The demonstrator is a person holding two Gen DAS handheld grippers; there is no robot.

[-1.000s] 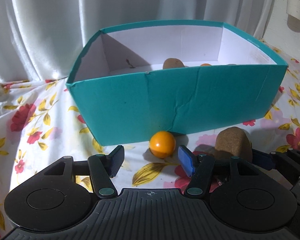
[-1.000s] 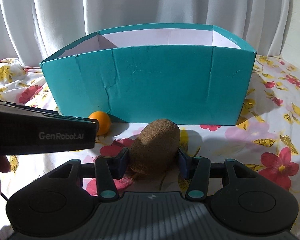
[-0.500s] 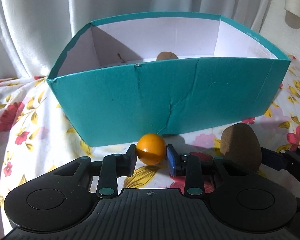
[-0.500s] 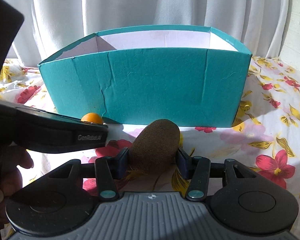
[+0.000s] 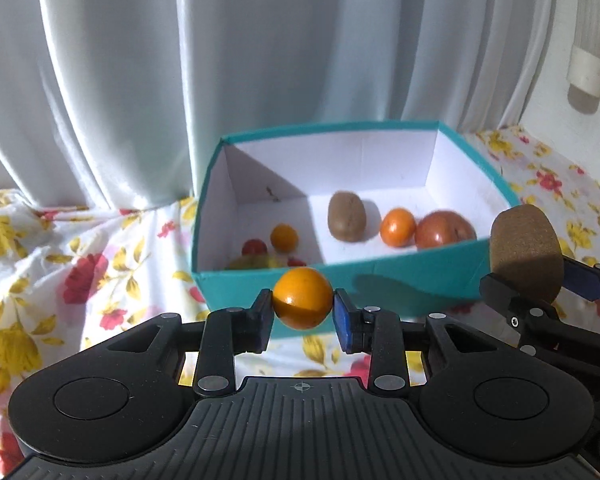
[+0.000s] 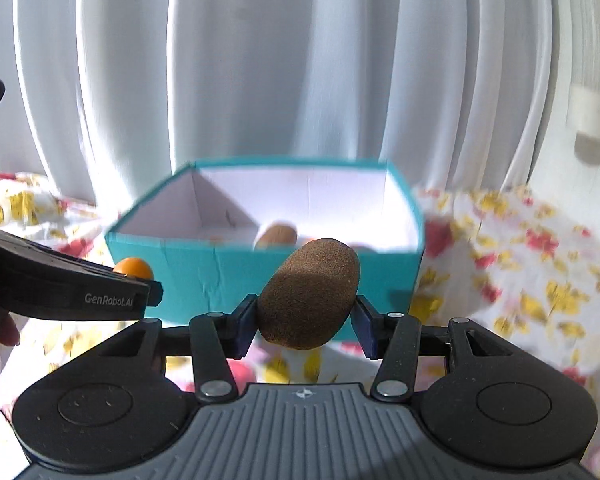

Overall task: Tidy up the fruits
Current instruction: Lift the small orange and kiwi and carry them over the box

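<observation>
Left hand-held gripper (image 5: 302, 314), lettered "GenRobot.AI": a small orange fruit (image 5: 302, 298) is being clamped at lower centre. Right hand-held gripper (image 6: 306, 322): a brown kiwi (image 6: 308, 294) is being pinched, before the teal box (image 6: 220, 268).

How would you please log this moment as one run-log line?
left gripper: shut on orange fruit | right gripper: shut on kiwi | both short of teal box
</observation>
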